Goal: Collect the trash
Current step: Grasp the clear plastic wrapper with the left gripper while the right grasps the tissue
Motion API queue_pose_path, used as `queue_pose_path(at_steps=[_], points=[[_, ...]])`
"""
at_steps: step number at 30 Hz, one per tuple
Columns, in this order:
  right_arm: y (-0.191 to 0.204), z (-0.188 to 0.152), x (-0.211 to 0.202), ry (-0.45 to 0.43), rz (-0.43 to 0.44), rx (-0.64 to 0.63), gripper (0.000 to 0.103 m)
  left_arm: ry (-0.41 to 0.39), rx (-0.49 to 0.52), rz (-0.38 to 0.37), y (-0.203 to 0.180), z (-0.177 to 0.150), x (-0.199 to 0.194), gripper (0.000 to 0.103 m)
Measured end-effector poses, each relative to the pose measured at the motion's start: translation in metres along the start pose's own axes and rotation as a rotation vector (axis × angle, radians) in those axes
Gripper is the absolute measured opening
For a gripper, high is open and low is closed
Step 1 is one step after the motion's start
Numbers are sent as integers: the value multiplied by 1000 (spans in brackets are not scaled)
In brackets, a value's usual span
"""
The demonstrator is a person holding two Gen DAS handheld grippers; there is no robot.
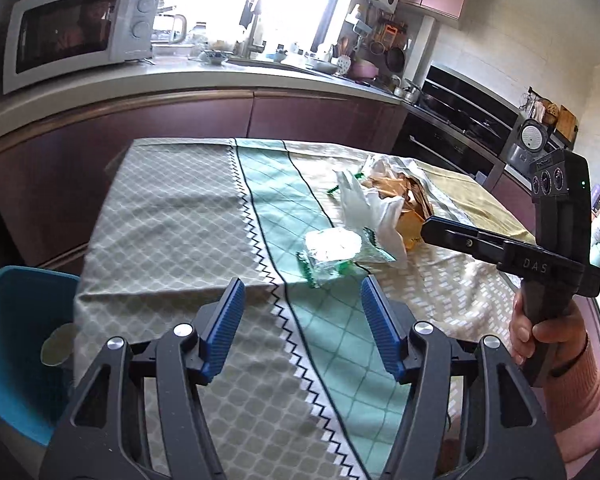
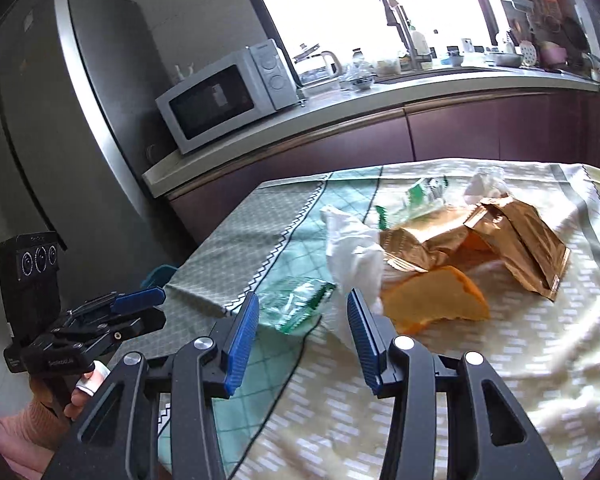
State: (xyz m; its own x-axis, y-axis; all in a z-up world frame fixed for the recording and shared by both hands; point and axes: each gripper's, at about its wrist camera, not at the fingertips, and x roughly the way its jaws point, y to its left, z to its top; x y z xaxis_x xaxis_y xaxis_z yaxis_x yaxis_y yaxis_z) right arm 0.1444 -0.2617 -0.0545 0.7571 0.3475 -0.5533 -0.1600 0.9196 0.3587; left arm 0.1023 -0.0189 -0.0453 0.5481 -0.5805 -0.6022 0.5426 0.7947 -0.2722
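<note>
Beside table (image 1: 172, 208) — blue bin (image 1: 16, 352), round lid (image 1: 58, 344) inside.

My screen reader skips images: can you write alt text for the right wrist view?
An open, empty right hand-held gripper hovers over a patterned tablecloth before a trash pile: gold foil bags, white tissue, a green-and-clear wrapper. The left hand-held gripper is at left.
</note>
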Motion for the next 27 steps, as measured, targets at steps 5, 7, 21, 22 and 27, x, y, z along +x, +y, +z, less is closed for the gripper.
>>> queue_pose_path(at_steps=[5,7,21,22,27], points=[[-21,-2,7,8,-29,38,44,55,-25,-19,0,7,39,61],[-27,-1,11,15,-33,46,44,64,-41,-27,0,9,48,61],[-40,11,42,33,-33,114,44,155,-113,-64,6,21,93,61],[-40,11,44,34,-33,118,44,165,-107,-62,4,21,97,60],[-45,10,47,51,-7,146,26,200,-90,-73,-2,21,109,44]])
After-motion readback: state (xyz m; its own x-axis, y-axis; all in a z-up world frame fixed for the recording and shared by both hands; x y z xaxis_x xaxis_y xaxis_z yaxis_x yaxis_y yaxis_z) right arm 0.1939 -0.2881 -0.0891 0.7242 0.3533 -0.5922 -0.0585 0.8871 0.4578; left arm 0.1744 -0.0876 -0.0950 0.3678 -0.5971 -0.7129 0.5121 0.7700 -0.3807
